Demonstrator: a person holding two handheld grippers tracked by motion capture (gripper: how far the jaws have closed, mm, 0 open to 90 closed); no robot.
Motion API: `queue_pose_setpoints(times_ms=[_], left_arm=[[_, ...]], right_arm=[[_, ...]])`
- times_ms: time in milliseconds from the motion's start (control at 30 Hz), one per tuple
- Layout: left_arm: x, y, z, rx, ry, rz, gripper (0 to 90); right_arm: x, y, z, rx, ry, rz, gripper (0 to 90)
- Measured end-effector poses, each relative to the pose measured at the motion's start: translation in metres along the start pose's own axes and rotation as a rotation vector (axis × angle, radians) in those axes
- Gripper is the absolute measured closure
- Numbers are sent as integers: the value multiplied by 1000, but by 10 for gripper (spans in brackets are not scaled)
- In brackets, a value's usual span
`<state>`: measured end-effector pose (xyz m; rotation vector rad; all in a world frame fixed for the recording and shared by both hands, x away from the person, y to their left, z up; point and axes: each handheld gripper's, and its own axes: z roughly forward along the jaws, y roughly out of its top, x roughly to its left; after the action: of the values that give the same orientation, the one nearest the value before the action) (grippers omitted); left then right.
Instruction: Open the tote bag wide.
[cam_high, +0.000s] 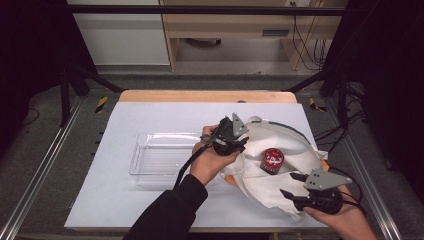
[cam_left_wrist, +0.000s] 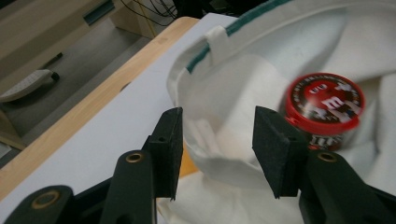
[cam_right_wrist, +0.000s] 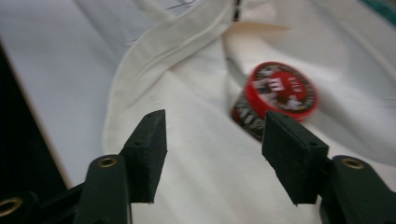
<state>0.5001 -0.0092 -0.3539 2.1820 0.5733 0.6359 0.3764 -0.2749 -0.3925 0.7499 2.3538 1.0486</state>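
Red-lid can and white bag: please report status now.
Left gripper open, right gripper open, both empty. Can sits in bag. Nothing in the way.

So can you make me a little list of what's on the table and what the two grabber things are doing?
table: white top with a wooden far edge
cloth: white fabric bag with a green-trimmed rim, lying crumpled at the right
tin: round red-lidded candy tin, standing upright on the white fabric
box: clear plastic rectangular bin, left of the bag, nothing seen inside
left gripper: jaws apart, nothing pinched, over the bag's edge
right gripper: jaws apart, nothing pinched, above the fabric near the tin
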Motion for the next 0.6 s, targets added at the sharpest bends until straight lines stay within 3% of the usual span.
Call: queue_pose_setpoints(times_ms=[67,100,133,167,233,267,333,367,600], left_arm=[[-8,-6,-5,-3,-17,10,526],[-14,-11,-10,0,-28,13,513],[-14,-11,-10,0,-28,13,507],[-21,-18,-15,3,-41,24,502],[-24,-22,-19,6,-42,33,498],[-28,-26,-22,-10,-53,33,495],[-34,-30,-26,-9,-56,32,483],[-40,-35,-28,-9,-52,37,477],[-57,-50,-19,25,-78,40,445]], right_arm=[[-9,2,-4,-10,-51,28,450],[-18,4,-9,-21,-101,48,493],[-18,4,-9,-21,-101,48,493],[-25,6,-13,-24,-162,54,520],[-27,7,-13,-19,-183,55,519],[-33,10,-15,-17,-236,60,507],[-35,11,-16,-15,-250,62,487],[-41,12,-16,10,-293,63,435],[-56,7,-12,59,-347,80,388]])
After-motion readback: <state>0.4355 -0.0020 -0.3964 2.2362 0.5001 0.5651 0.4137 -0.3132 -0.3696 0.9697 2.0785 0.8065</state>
